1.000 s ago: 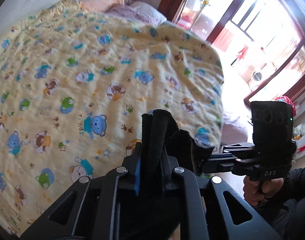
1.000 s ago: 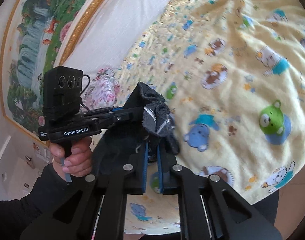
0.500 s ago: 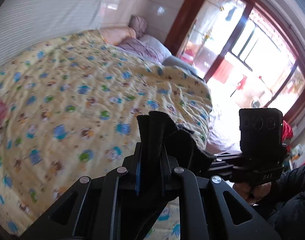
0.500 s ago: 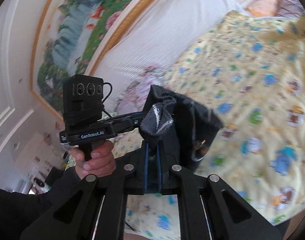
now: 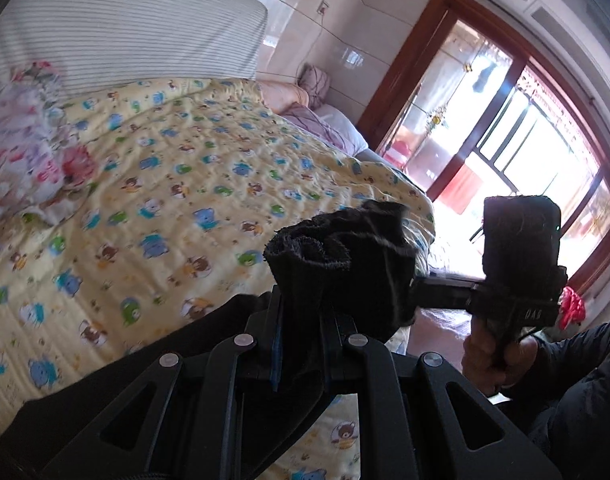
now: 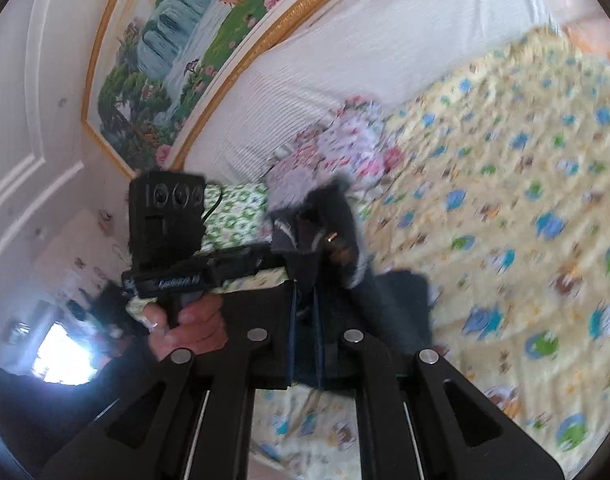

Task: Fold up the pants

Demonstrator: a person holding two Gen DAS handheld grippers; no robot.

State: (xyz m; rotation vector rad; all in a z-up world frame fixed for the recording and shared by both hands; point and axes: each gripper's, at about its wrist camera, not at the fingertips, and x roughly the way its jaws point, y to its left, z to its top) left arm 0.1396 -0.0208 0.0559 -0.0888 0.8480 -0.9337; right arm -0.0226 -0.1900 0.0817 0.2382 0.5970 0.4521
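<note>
- The quilt (image 5: 177, 184), ahead of and below both tools, is soft yellow quilted cotton printed with small bears and frogs; its puckered, wrinkled face looks likely to drag on fabric laid over it, so the pants (image 5: 345, 256) may land creased or skewed.
- The pants are dark, thick and fuzzy, with a paler inner lining showing at the raised edge (image 6: 289, 204). They hang in the air between the tools, bunched above each one's fingers, the rest drooping below toward the quilt.
- Main risk, in my judgement: the cloth is gathered in lumps, not pulled flat, so lowering it as it is could trap a twist inside the fold.
- The left gripper (image 5: 301, 344) is closed tight on a rolled wad of the pants; blue pads (image 5: 276, 344) press either side. So thick a roll could creep out if the tools pull apart hard.
- The right gripper (image 6: 305, 336) is likewise clamped on the pants, with only a thin strip of cloth between its fingers. That shallow bite seems the likelier one to slip.
- The right view is smeared with motion; a fast swing could flick the loose part sideways.
- A floral bundle (image 5: 21, 152), crumpled and light, lies far ahead-left of the left tool; a wide spread might reach it.
- A small brass stud (image 6: 332, 236) just above the right fingers could snag.
</note>
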